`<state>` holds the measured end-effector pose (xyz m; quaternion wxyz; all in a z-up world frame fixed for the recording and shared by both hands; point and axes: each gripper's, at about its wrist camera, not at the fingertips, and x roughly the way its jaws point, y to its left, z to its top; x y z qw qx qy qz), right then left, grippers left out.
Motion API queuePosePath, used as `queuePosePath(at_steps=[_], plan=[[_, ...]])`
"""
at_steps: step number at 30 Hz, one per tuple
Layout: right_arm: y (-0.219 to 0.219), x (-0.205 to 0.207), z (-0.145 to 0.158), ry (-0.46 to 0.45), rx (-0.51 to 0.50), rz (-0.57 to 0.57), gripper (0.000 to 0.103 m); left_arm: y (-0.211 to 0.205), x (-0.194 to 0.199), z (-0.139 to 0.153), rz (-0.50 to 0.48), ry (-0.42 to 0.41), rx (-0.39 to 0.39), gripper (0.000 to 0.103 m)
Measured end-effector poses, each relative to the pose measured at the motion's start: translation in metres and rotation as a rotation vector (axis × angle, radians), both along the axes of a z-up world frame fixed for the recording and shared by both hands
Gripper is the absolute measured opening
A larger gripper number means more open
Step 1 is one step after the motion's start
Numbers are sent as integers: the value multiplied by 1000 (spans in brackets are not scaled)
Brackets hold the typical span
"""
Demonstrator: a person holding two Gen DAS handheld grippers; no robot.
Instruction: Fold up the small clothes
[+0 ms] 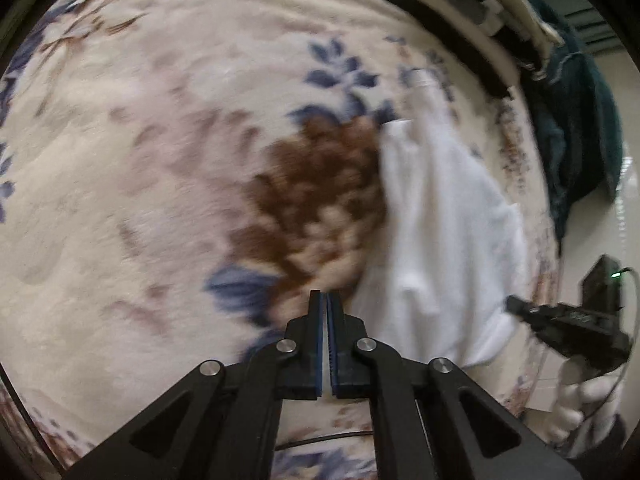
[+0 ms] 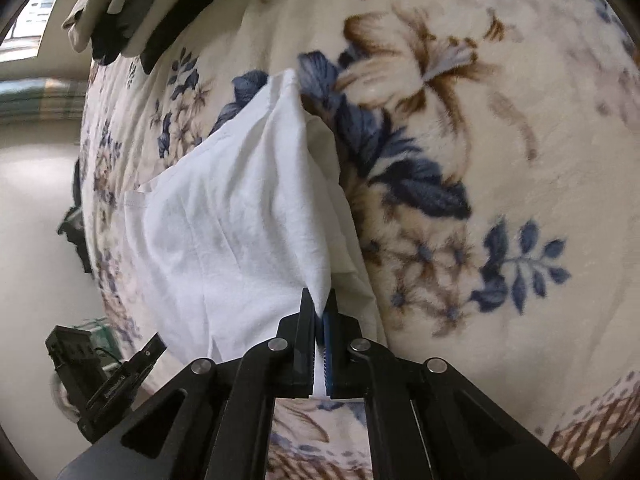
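Note:
A small white garment (image 2: 240, 216) lies on a floral blanket (image 2: 500, 160), partly folded with a raised ridge. My right gripper (image 2: 320, 300) is shut on the garment's near edge, with white cloth pinched between the pads. In the left wrist view the same white garment (image 1: 440, 220) lies to the right, and my left gripper (image 1: 324, 296) is shut and empty over the blanket (image 1: 160, 160), just left of the garment. The right gripper (image 1: 516, 304) shows at the garment's right edge in that view.
Folded dark and light clothes (image 1: 480, 12) lie stacked at the blanket's far edge, also in the right wrist view (image 2: 120, 12). A dark teal cloth (image 1: 576, 120) hangs beyond the bed's edge. The left gripper (image 2: 156, 346) shows at lower left in the right wrist view.

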<state>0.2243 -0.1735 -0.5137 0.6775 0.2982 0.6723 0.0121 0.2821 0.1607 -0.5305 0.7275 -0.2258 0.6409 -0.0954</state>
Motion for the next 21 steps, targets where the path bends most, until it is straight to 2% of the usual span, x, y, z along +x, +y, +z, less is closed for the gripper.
queuePosePath(at_steps=[1,3,4,5,6,8,9,11,12,13,14,16,17,18,19,21], plan=[[1,0,1,1,-21,8,3,7,-1,-4,15,27,-2,0],[-5,2,1,16,-5,9,3,17,-2,-3,55,30,-109,3],[-4,3,1,21,20,26,3,17,-2,1,64,20,-135,3],[-4,4,1,20,27,28,3,16,0,6,64,12,-167,7],[-6,4,2,17,37,25,4,13,2,8,52,4,-206,16],[-6,7,1,29,68,28,4,2,8,6,20,10,-192,32],[-7,8,0,37,70,28,8,-3,10,4,8,15,-197,33],[-7,11,-1,38,73,29,21,-14,17,-4,-19,33,-191,33],[-7,11,-2,44,72,27,33,-17,17,-5,-25,27,-182,30],[-7,12,-3,48,73,28,36,-21,18,-5,-26,7,-157,29],[-6,13,-3,47,76,29,36,-24,18,-2,-29,-18,-152,4],[-3,13,-3,38,77,39,35,-32,17,6,-33,-59,-93,1],[-2,14,-1,27,68,37,33,-31,14,10,-28,-73,-80,1],[-1,13,1,8,52,29,12,-30,10,13,-19,-78,-62,1],[0,13,3,3,28,29,3,-26,7,15,3,-76,-38,1],[0,13,5,-15,14,20,3,-18,3,13,28,-62,-28,1]])
